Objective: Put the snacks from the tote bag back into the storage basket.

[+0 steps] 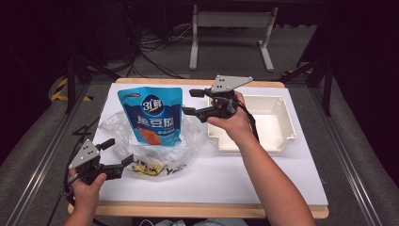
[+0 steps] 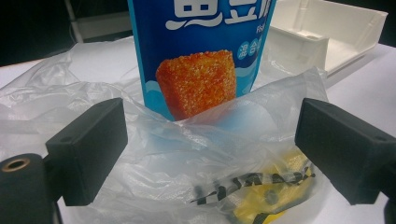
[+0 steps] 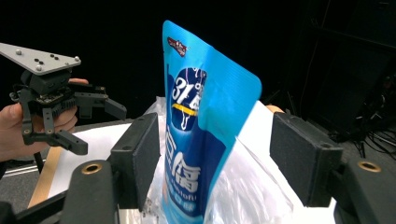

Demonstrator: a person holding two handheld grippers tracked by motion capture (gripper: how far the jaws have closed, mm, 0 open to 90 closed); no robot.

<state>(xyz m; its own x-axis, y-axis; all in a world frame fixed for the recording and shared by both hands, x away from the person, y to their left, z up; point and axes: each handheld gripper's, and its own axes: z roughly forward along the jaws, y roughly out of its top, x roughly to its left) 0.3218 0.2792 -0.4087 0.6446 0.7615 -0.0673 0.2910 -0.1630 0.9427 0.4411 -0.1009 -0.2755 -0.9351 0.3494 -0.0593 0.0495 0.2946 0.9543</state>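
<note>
Where the high view looks down on the table (image 1: 263, 188), a blue pouch (image 1: 153, 115) stands upright in a clear plastic bag (image 1: 113, 129) toward the far left corner. A white tray (image 1: 282, 120) sits by the right edge. The left gripper (image 1: 117, 156) is near the front left corner, jaws wide and empty, at the bag's near rim. The right gripper (image 1: 193, 101) is just beside the pouch's right side, jaws wide.

In the left gripper view, the jaws stand wide apart either side of the bag's crumpled rim; a yellow packet (image 2: 266, 196) lies inside.

In the right gripper view, the pouch stands between the parted jaws, whether touching cannot be told.
</note>
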